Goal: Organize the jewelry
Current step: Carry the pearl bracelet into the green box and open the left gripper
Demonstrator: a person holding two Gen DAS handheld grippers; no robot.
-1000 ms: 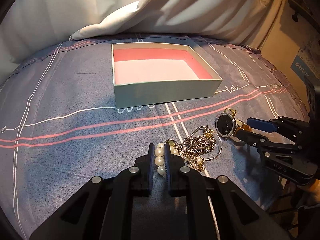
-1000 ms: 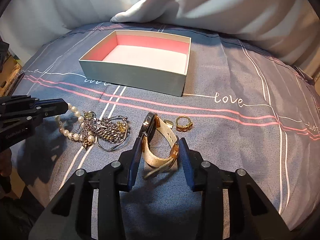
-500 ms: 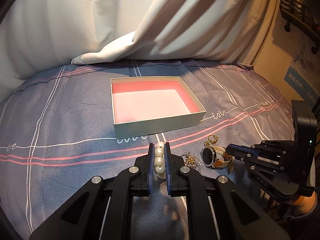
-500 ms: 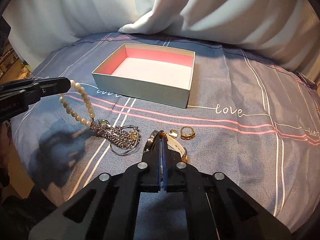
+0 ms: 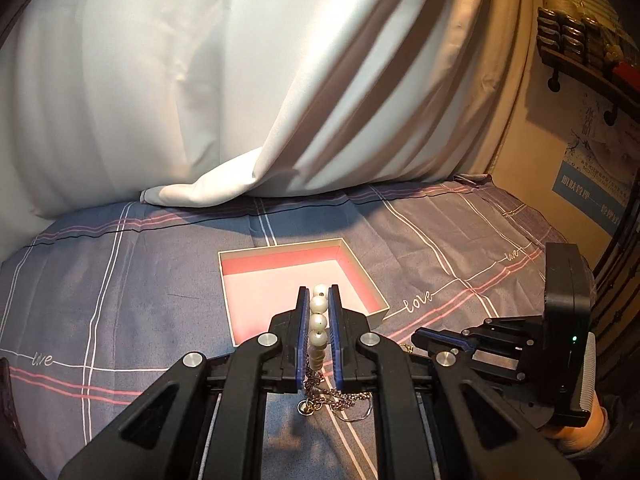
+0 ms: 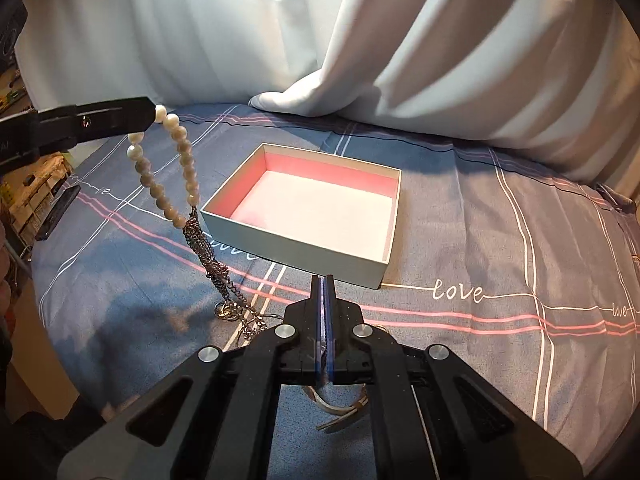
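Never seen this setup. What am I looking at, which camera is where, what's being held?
No robot: a person holds a two-finger tool in each hand, with a fisheye camera looking along each one's fingers.

Left view: the left tongs are shut on a pearl strand, in front of an open box with a pink lining and nothing in it.

Right view: the right tongs are shut, with a watch strap hanging just below them; the grip itself is hidden. The pearls hang from the left tongs, with a tangle of metal chains dangling down to the bedsheet.
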